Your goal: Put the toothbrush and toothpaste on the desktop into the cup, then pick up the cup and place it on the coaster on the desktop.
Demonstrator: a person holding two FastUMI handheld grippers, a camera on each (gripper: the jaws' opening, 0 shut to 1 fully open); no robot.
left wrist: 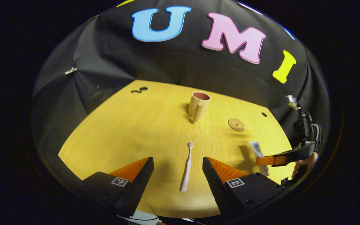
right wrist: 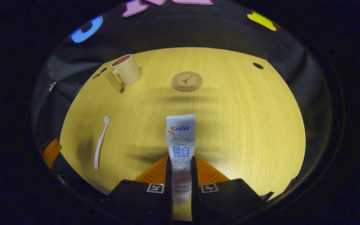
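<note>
Overhead-lit, the wooden desktop (right wrist: 230,125) meets black cloth wall (left wrist: 111,59); left gripper (left wrist: 178,170) spread over toothbrush (left wrist: 187,168), right gripper (right wrist: 180,165) pinching toothpaste tube (right wrist: 180,140).

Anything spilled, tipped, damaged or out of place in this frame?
Nothing stands out. The cup stands upright, the coaster lies flat and bare, and the toothbrush lies flat between the left gripper's open jaws. The right gripper holds the toothpaste.

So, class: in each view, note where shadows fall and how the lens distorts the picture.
Left gripper view: the beige plastic cup casts a short shadow at its base and the wooden desktop bulges round. Right gripper view: soft banded shadows cross the desktop near the white toothpaste tube, and its edges curve.
</note>
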